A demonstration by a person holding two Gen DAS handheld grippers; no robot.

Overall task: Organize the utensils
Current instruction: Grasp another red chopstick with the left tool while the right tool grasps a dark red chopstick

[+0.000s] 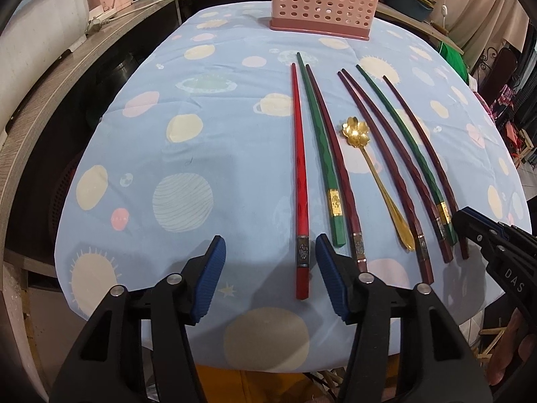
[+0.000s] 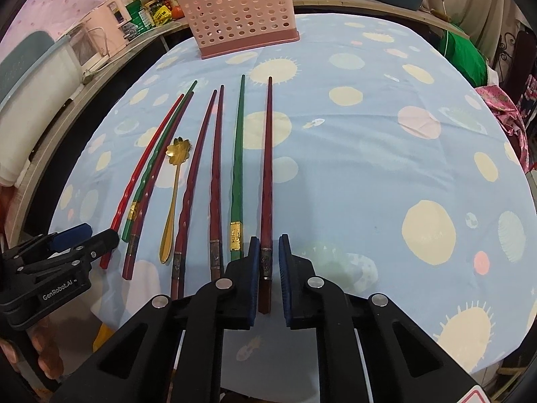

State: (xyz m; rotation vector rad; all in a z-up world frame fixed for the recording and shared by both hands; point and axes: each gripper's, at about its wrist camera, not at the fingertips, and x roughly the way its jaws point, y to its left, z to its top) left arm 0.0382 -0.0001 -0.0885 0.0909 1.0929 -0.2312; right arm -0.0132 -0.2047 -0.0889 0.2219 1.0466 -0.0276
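Pointing steeply down at the bench, the right tool (image 2: 269,268) has its blue pads (image 2: 254,278) drawn close on either side of the rightmost dark-red chopstick (image 2: 267,181), right at the metal band near its butt end; whether they actually press it I cannot tell, as thin gaps show beside the stick. Over on the other side, the left tool (image 1: 270,270) tilts down too, jaws well apart, with the bright red chopstick (image 1: 299,181) lying between its pads (image 1: 208,282), nearer the right-hand one.

Out from the tools, seven chopsticks lie in a rough row on the blue planet-print cloth (image 1: 188,154), tips aimed away: red, green, dark red, then a gold flower-bowled spoon (image 1: 376,168), then two dark red, a green one (image 2: 237,168) and the flanked stick.

Standing at the bench's far edge, the pink perforated utensil basket (image 2: 240,16) is upright; I cannot see its contents.
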